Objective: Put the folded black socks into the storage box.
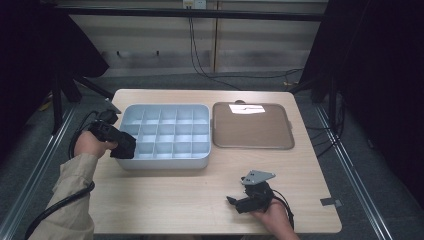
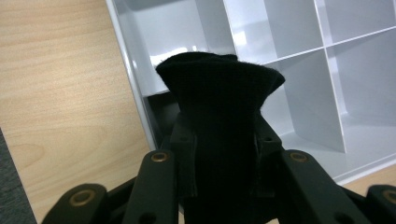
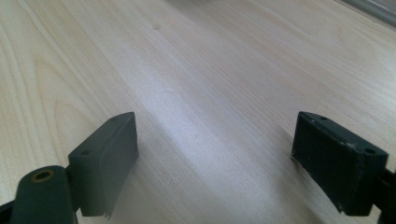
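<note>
So the landmark for everything is the grey divided tray (image 1: 167,134) sitting on the wooden tabletop (image 1: 165,195), a pale plastic box split into lots of small square compartments. The left gripper (image 1: 123,145) is right at the tray's left front corner, and its fingers (image 2: 180,140) are clamped on a piece of black cloth (image 2: 219,88), some soft dark fabric bunched up between them. From the left gripper view the cloth's flared top end pokes out past the fingertips and hangs over the tray's corner compartment, just inside the tray's left wall; I can't tell whether it's actually touching the bottom of the compartment or only hovering above it. The left hand (image 1: 90,144) sits just outside the tray's left wall, with a tan sleeve (image 1: 70,195) coming in from the tabletop's front edge. The right gripper (image 1: 239,201) is well apart from the tray, out in front of its right front corner near the front edge of the tabletop. Its fingers (image 3: 105,161) stand wide apart with nothing but bare wood between them, and it looks low over the surface. Just beside the tray's right wall lies a flat brown lid (image 1: 252,126) with a bright white glare patch near its far edge.
</note>
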{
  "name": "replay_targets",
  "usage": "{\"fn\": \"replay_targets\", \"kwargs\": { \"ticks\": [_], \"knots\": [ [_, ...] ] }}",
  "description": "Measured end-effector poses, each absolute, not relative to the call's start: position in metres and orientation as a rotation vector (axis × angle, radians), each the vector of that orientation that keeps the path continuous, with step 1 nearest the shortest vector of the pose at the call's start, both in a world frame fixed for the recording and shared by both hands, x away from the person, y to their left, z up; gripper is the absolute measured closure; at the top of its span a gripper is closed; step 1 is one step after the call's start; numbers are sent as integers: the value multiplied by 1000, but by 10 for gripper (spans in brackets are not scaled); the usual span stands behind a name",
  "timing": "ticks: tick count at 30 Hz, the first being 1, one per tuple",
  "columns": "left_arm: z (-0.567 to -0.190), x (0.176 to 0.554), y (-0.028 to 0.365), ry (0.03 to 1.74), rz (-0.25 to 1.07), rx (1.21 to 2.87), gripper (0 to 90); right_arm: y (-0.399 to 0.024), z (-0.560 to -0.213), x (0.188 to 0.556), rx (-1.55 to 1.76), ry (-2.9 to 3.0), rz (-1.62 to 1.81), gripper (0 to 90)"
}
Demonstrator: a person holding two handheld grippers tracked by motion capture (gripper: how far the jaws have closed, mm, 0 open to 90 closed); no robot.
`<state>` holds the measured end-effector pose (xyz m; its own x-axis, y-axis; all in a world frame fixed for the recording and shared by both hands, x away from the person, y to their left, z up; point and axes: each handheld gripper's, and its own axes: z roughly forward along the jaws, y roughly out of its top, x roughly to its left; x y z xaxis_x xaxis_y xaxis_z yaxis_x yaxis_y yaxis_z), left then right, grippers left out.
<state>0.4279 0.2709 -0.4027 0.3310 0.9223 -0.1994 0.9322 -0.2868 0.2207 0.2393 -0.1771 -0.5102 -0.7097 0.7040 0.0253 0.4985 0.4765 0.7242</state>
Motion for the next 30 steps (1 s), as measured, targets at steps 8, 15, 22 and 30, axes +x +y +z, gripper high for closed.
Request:
{"fn": "replay_targets", "kwargs": {
  "ticks": [8,15,22,30],
  "knots": [
    [-407,428,267,1682,-27,2325,697,-177,-510,239,1028,2451,1066,140],
    [-409,426,269,1679,-31,2305,697,-177,-510,239,1026,2451,1066,140],
    [-411,424,268,1665,-14,2321,696,-177,-510,239,1027,2451,1066,140],
    [-413,423,267,1667,9,2324,694,-177,-510,239,1026,2450,1066,139]
  ]
}}
